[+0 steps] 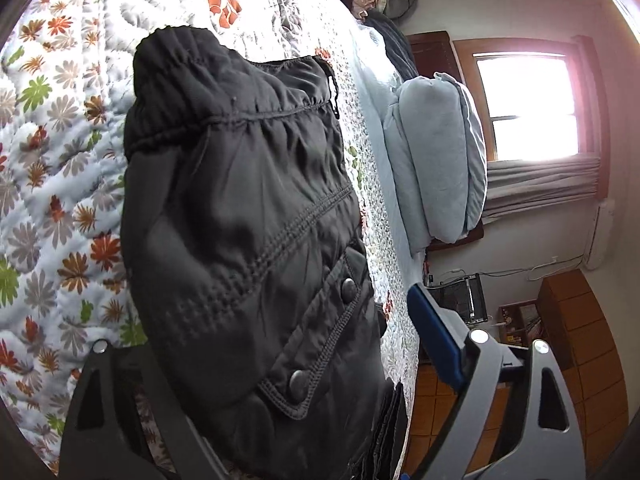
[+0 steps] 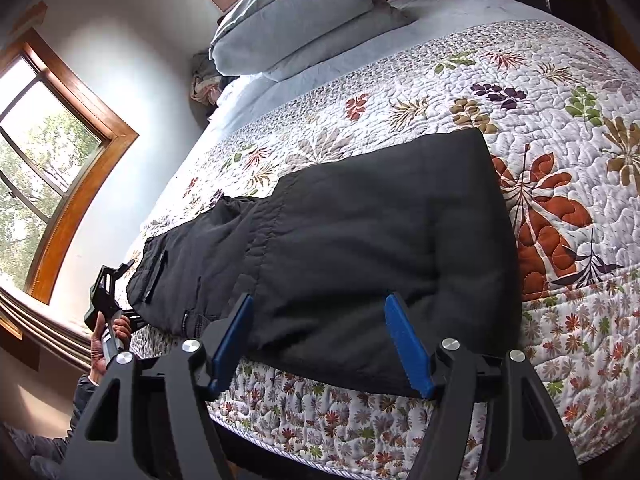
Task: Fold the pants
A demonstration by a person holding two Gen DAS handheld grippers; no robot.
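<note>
The right hand-held gripper (image 2: 324, 340) sat wide apart over the near edge of the black pants (image 2: 360, 248), gripping nothing. The left hand-held gripper (image 1: 280, 360) was spread too, straddling the waistband end. The pants lay flat on the floral quilt (image 2: 540, 100), pillows (image 2: 296, 24) beyond.

No writing, brand, number or sign can be read in either view. The black pants (image 2: 360, 248) carry a small tab low on their left part in the right wrist view (it is too small and blurred to make out). The two round snaps (image 1: 348, 289) on the pocket flap in the left wrist view show no legible marking, and the quilt (image 2: 560, 120) bears only leaf and flower patterns.
</note>
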